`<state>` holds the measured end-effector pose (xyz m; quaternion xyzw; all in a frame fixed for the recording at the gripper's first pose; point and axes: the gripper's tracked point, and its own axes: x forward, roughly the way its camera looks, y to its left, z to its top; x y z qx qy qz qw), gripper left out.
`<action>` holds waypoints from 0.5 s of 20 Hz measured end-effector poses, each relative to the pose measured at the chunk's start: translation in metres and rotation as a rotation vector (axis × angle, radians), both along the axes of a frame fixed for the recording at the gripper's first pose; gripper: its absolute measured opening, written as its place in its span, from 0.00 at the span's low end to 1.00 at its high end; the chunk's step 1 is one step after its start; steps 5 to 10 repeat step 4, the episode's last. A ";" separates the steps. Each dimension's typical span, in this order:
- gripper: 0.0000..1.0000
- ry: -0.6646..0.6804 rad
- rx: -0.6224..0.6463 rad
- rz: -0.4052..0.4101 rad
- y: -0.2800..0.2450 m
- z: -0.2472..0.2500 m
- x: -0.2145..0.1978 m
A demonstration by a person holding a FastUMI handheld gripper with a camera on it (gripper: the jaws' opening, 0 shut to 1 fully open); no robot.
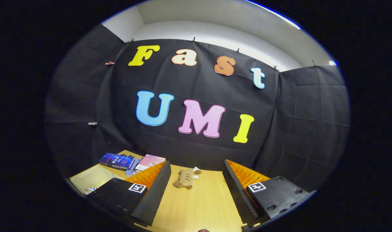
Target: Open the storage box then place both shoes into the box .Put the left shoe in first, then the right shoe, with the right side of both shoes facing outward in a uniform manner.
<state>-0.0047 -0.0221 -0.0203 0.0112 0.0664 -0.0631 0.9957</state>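
My gripper (196,165) is open and held above a wooden table (199,206), with nothing between its fingers. It looks along the table towards the black cloth wall. Left of the left finger (154,190) lies a pale cream box-like thing (94,177); whether it is the storage box, and whether it is open or closed, I cannot tell. A small white piece with red and blue stripes (91,189) pokes out at its near edge, partly hidden behind the finger; it may be part of a shoe.
A small tan plush toy (186,178) lies on the table beyond the fingers, near the wall. A few books (117,160) and a pink booklet (149,162) lie at the far left by the wall.
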 end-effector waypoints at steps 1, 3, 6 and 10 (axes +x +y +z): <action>0.98 -0.005 -0.001 0.007 0.003 0.002 0.001; 0.98 -0.001 0.003 0.026 0.009 0.000 0.003; 0.98 0.005 0.004 0.032 0.010 -0.002 0.004; 0.98 0.005 0.004 0.032 0.010 -0.002 0.004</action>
